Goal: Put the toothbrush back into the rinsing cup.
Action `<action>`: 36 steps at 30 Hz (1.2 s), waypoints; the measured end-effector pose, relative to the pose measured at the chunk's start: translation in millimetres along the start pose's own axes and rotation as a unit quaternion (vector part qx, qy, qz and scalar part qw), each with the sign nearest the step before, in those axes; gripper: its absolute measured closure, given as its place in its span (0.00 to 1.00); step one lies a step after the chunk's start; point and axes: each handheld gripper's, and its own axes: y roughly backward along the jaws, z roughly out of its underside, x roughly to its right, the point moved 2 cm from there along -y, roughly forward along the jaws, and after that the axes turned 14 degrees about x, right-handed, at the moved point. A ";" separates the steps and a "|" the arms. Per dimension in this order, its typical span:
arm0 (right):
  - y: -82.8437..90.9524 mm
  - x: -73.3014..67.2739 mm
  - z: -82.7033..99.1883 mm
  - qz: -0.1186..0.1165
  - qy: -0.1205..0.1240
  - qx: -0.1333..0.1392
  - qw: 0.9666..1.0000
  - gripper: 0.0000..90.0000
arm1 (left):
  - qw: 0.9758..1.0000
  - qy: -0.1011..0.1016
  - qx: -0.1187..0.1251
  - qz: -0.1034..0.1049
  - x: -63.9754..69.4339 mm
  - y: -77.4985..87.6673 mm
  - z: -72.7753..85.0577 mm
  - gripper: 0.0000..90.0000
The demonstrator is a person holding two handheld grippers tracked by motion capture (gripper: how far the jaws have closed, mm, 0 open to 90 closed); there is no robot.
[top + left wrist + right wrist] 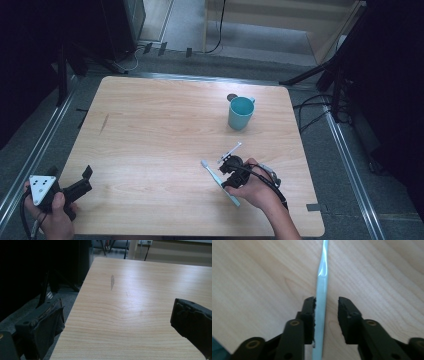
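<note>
Right gripper (326, 312): 2 black jaws parted, toothbrush (321, 315) handle running straight up between them. Left pad (312, 315) appears to touch the handle; a clear gap shows on the other side, so not clamped. Jaws open, brush loose between them.

High view: right gripper (231, 167) sits over the toothbrush (220, 182) near the table's front right. Brush lies flat on the wood, long axis diagonal, head end toward the table's middle, handle end toward the front edge, partly under the right hand (255, 187). Handle is aligned with the jaw gap, crosswise to the closing direction, so a straight squeeze should catch it. Judgement: handle sits off-centre in the gap; closing may nudge it sideways before the far pad meets it.

Left gripper (82, 182) is held well apart at the front left corner, jaws wide open, nothing between them; in the left gripper view (120, 322) just bare wood between the 2 jaws. The right hand is far nearer the brush.

Teal cup (240, 113) stands upright toward the far right, well apart from the brush, a small dark disc (232, 97) just behind it.

Table (150, 130): pale wood grain, rounded corners, 1 dark streak (104, 123) near the left edge. Room dim; cables and stand legs on grey floor beyond.
</note>
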 end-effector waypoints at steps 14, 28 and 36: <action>-22.2 -8.3 -14.5 0.016 0.004 -0.041 0.999 0.75 | 1.000 0.004 0.001 0.001 -0.7 -0.1 0.0 0.00; -31.5 -14.6 -15.4 0.028 0.033 -0.064 0.997 0.88 | 1.000 0.003 0.001 0.001 -0.6 -0.1 0.0 0.00; -27.2 -14.1 -18.1 0.021 0.030 -0.034 0.999 0.88 | 1.000 0.004 0.001 0.002 -1.0 0.0 -0.1 0.00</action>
